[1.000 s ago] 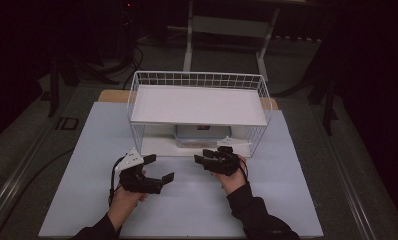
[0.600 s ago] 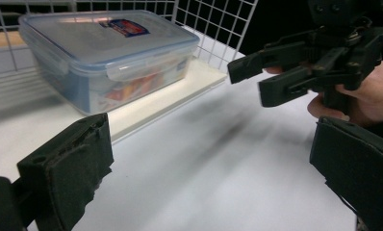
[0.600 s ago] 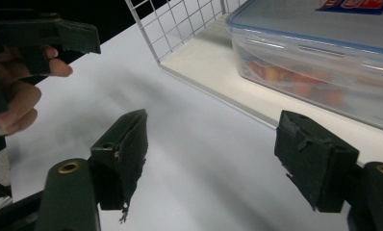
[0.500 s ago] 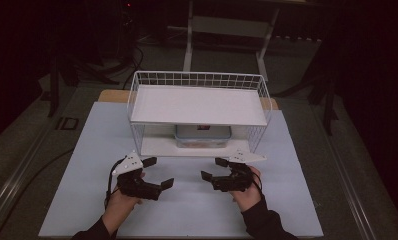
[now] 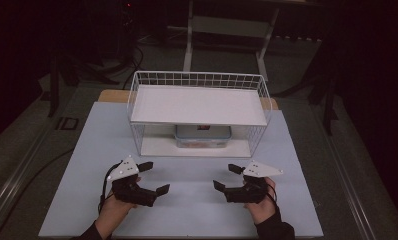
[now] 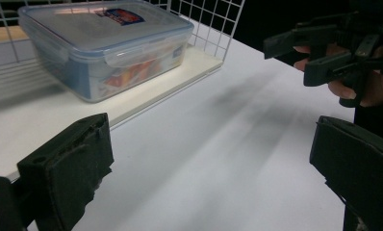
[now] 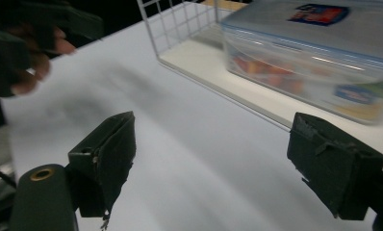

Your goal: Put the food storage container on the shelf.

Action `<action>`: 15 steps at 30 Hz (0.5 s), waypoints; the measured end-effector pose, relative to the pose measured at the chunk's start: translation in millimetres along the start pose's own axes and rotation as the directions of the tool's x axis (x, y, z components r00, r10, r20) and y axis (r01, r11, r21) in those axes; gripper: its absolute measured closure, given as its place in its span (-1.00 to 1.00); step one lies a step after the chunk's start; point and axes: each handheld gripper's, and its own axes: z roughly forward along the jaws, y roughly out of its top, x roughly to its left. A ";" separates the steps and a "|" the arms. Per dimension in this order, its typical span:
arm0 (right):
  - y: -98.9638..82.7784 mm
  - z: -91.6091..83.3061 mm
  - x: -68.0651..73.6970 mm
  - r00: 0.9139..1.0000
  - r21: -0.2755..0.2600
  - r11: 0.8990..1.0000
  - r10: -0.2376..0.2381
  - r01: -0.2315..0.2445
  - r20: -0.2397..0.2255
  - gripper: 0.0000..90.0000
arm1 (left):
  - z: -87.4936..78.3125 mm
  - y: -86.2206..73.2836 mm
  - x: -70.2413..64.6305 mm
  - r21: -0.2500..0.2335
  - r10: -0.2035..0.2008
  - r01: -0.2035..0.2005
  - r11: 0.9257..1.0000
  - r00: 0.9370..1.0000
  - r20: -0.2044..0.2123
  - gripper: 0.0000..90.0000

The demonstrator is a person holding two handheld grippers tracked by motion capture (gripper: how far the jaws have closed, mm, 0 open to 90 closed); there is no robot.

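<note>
White table: container (image 5: 203,136) beyond both open tools.

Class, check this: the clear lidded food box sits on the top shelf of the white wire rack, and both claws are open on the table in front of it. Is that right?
Not quite. The food box sits on the bottom shelf of the wire rack, under the top shelf, as the high view shows. The left claw and right claw are indeed open in front of it.

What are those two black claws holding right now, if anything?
Nothing. The left gripper and right gripper both stand open over the white table; the right one's jaws have just been opening. The plastic box sits untouched.
</note>
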 end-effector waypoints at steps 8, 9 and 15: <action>-14.9 -23.3 -5.4 0.999 -0.008 1.000 0.015 -0.014 0.038 -0.61 | -14.4 -10.8 2.6 -0.005 -0.008 0.008 1.000 1.000 -0.006 -0.97; -16.4 -26.6 -5.9 0.999 -0.014 1.000 0.018 -0.017 0.041 -0.61 | -15.6 -11.7 3.0 -0.005 -0.007 0.007 1.000 1.000 -0.008 -0.97; -28.8 -45.7 -9.7 0.997 -0.014 0.999 0.047 -0.046 0.065 -0.61 | -20.5 -18.5 6.9 0.002 -0.009 0.009 1.000 1.000 -0.024 -0.97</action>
